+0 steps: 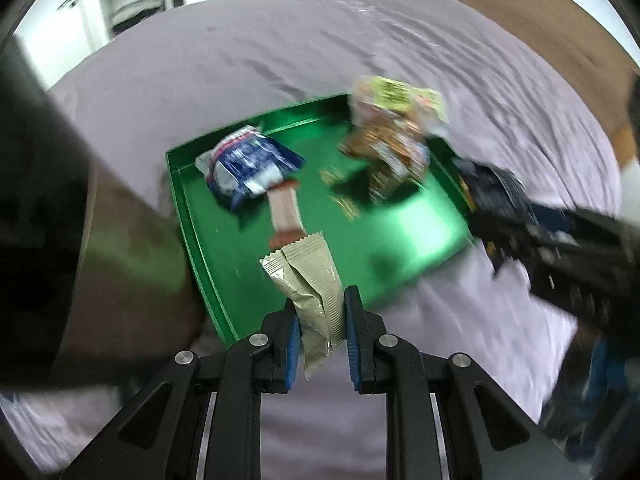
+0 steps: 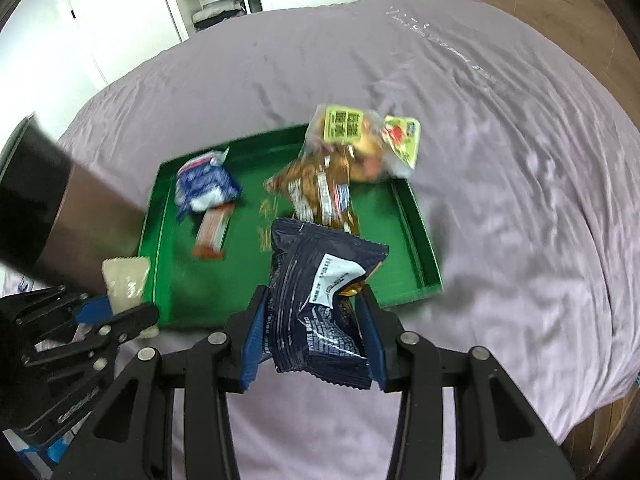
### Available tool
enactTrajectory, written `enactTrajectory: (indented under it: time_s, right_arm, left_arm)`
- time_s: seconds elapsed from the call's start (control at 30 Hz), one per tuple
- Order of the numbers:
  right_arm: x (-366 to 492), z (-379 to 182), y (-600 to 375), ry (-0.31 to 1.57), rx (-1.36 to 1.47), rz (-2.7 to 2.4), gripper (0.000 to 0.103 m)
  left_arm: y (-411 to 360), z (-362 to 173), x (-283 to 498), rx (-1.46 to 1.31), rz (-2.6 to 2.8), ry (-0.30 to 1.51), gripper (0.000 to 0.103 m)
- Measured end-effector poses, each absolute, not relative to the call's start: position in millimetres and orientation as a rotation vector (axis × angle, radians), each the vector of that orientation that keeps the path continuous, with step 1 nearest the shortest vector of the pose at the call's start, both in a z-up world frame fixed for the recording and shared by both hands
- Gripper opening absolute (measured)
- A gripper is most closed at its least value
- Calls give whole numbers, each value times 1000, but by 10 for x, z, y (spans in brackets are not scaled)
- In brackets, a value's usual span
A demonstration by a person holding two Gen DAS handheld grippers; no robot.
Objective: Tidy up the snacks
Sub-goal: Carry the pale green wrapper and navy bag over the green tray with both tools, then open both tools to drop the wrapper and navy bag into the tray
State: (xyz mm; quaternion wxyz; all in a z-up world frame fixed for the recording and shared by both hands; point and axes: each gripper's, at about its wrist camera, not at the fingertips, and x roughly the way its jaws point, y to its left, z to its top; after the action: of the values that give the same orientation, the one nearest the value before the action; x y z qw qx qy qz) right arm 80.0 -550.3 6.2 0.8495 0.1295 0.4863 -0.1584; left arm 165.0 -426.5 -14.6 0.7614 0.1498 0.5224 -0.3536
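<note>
- My left gripper sits at the bottom centre of the left wrist view, its blue pads pinching a beige crinkled snack packet; the packet's serrated top edge stands above the fingertips, over the near edge of the green tray.
- In the right wrist view that same gripper shows at the lower left, with the beige packet against the tray's lower left corner.
- My right gripper at the bottom centre of its own view has its jaws partly apart and clamped on a dark blue snack bag, which bulges between the pads and reaches up over the near part of the tray.
- From the left wrist view the right gripper comes in at the right edge, blurred, with the dark blue bag beside the tray's right rim.
- In the tray: a blue and white packet in the upper left part, and just below it, touching, an orange-ended bar.
- A heap of clear bags with brown snacks and yellow-green labels fills the tray's upper right corner and overhangs its rim.
- The tray lies on a lilac bedsheet; a white wardrobe stands in the upper left of the frame.
</note>
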Motion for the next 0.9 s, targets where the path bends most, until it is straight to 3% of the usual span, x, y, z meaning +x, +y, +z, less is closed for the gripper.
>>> enactTrajectory:
  time_s: [0.3,0.67,0.73,0.77,0.8,0.83,0.9]
  right_arm:
    - [1215,-480,-5715,1105,285,-341,34]
    - [1250,-637,-5612,1124,253,-342,35]
    - [1235,-629,-5610,1124,248,-347,40]
    - [1247,-618,-5620,1122,245,-349,55]
    - [1239,-604,-5613,1119,242,-355,79]
    - [1232,-592,-5613,1115,240,-358,86]
    - [1218,-554,-5640,1111,243,-360,87]
  left_arm:
    - [-4561,-739,1981,318,-657,1210,16]
    - [-4658,-871,1946,331,-640,1200,17]
    - [-4615,-861,1929,318,-636,1206,17]
    - [-4625,-861,1921,310,-634,1209,17]
    - [-4604,-858,1924,304,-634,1211,18]
    - [-4584,-825,1925,302,-630,1208,22]
    - [-4561,-804,1926,295,-627,1200,30]
